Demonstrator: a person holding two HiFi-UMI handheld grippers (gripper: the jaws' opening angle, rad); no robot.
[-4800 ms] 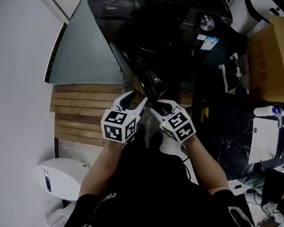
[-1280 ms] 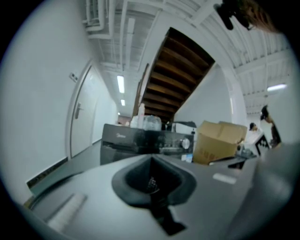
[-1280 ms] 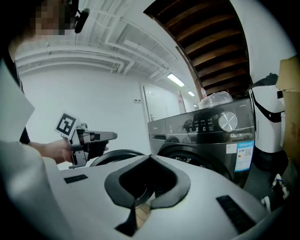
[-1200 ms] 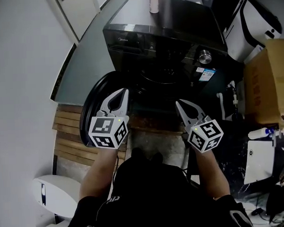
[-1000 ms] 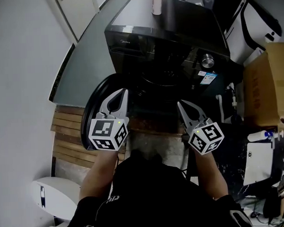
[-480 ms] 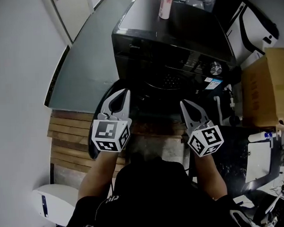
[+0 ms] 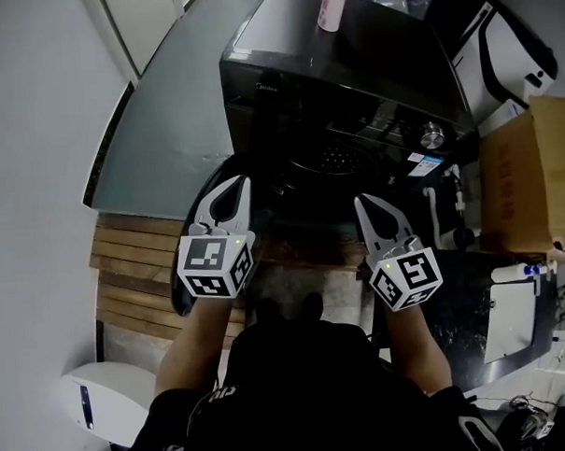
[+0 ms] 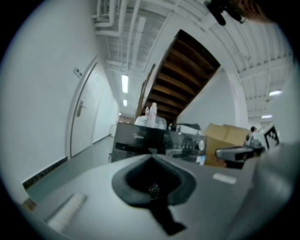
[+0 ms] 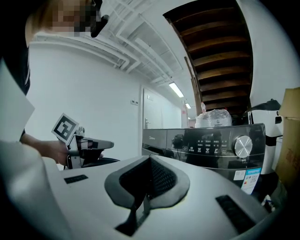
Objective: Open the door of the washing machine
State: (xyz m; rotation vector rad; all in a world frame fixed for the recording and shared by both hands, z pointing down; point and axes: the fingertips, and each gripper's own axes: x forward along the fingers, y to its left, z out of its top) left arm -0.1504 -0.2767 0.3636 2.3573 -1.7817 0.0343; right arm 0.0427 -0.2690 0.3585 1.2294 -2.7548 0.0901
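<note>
Nearest the person, both tools are held out in front at about waist level, well apart from each other. The left gripper point(image 7: 236, 186) has its jaws pressed together with nothing between them, which its own view confirms. The right gripper point(image 7: 366, 207) is likewise closed and empty, its pads meeting in front of the machine's control panel.

A few seconds ago the two grippers were bunched together right at the edge of the door. Since then they have separated and drawn back, and over the last second the whole scene has slid a little further away.

Just beyond the left gripper, the round dark door point(image 7: 189, 215) stands swung out to the left over the wooden slats point(image 7: 135, 264), well clear of the front of the washing machine point(image 7: 351, 86). The drum opening point(image 7: 331, 162) is exposed between the two grippers. Further back are the control knob point(image 7: 433, 134), a bottle point(image 7: 330, 5) on the machine's top and a cardboard box point(image 7: 527, 162) to the right.

Judging from this, the opening appears done. The door hangs open without support and neither gripper touches it, so the withdrawal reads as the close of the task, not as preparation for another pull.
</note>
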